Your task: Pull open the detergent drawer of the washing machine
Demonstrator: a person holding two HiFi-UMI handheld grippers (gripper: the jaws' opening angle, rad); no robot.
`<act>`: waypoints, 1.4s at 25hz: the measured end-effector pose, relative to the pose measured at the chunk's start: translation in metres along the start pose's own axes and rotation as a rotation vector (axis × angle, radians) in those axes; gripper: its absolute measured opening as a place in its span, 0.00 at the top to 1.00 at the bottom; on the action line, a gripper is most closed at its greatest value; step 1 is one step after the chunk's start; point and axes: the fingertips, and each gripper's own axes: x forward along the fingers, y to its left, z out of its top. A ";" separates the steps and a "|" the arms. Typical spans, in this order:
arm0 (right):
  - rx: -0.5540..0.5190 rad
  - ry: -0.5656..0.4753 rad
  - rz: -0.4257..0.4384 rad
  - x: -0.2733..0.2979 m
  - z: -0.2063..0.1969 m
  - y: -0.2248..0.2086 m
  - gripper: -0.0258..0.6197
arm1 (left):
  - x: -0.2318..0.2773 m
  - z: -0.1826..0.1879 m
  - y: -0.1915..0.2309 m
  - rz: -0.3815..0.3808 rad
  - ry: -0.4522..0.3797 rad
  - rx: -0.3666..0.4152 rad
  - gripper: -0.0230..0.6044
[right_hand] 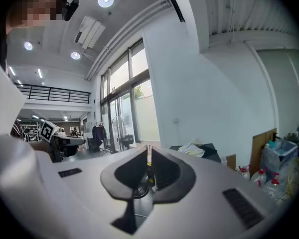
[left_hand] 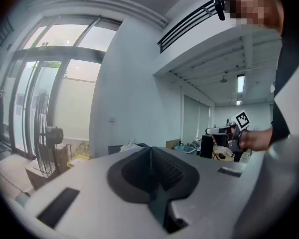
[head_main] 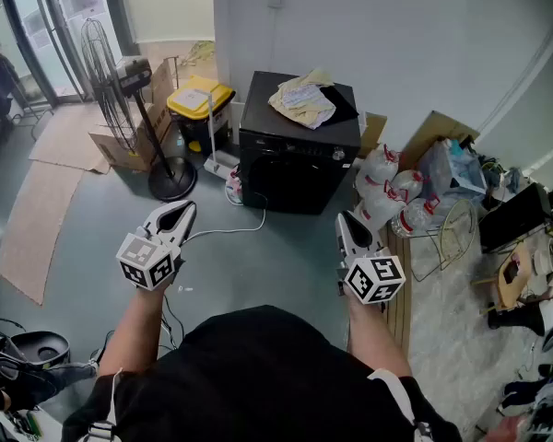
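A black washing machine [head_main: 299, 159] stands against the white wall, with papers and cloth [head_main: 303, 100] on its lid and a control strip [head_main: 300, 145] along its upper front. The detergent drawer cannot be made out at this distance. My left gripper [head_main: 181, 212] is held well short of the machine, to its lower left, jaws shut with nothing between them. My right gripper [head_main: 349, 225] hovers near the machine's lower right corner, also shut and empty. In the left gripper view the machine's top [left_hand: 120, 148] peeks over the shut left gripper [left_hand: 150, 153]. The right gripper view shows the machine [right_hand: 202, 151] beyond the shut right gripper [right_hand: 148, 156].
A standing fan [head_main: 120, 90] and a yellow-lidded bin [head_main: 200, 104] sit left of the machine. Cardboard boxes [head_main: 129, 136] and flat cardboard lie on the floor at left. Large water bottles [head_main: 387, 191], a wire rack [head_main: 447, 233] and clutter crowd the right. A white cable [head_main: 240, 228] runs across the floor.
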 end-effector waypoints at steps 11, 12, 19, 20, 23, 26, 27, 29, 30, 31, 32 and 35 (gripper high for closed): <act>0.010 0.030 0.052 0.010 -0.006 -0.019 0.92 | 0.023 -0.004 -0.016 0.005 0.011 -0.010 0.94; -0.003 0.028 0.057 0.011 -0.005 -0.019 0.92 | 0.026 -0.006 -0.017 0.006 0.014 -0.011 0.94; -0.038 0.036 0.094 0.015 -0.001 -0.022 0.79 | 0.041 -0.008 -0.039 -0.064 0.017 -0.033 0.78; -0.036 0.039 0.095 0.015 -0.002 -0.024 0.77 | 0.044 -0.007 -0.042 -0.075 0.016 -0.036 0.75; -0.033 0.045 0.090 0.016 -0.003 -0.030 0.72 | 0.049 -0.008 -0.047 -0.087 0.019 -0.036 0.70; -0.024 0.052 0.084 0.017 -0.006 -0.032 0.70 | 0.050 -0.012 -0.048 -0.089 0.029 -0.037 0.67; -0.021 0.054 0.082 0.018 -0.007 -0.033 0.69 | 0.051 -0.013 -0.048 -0.090 0.033 -0.039 0.67; -0.016 0.058 0.079 0.019 -0.009 -0.035 0.69 | 0.053 -0.015 -0.048 -0.092 0.038 -0.042 0.66; -0.013 0.060 0.078 0.020 -0.010 -0.036 0.69 | 0.054 -0.016 -0.048 -0.091 0.041 -0.043 0.66; -0.008 0.063 0.076 0.021 -0.012 -0.038 0.69 | 0.054 -0.017 -0.047 -0.090 0.045 -0.043 0.66; -0.003 0.067 0.075 0.022 -0.014 -0.038 0.69 | 0.055 -0.018 -0.047 -0.089 0.049 -0.043 0.65; 0.010 0.084 0.073 0.027 -0.019 -0.039 0.69 | 0.057 -0.019 -0.042 -0.089 0.059 -0.049 0.65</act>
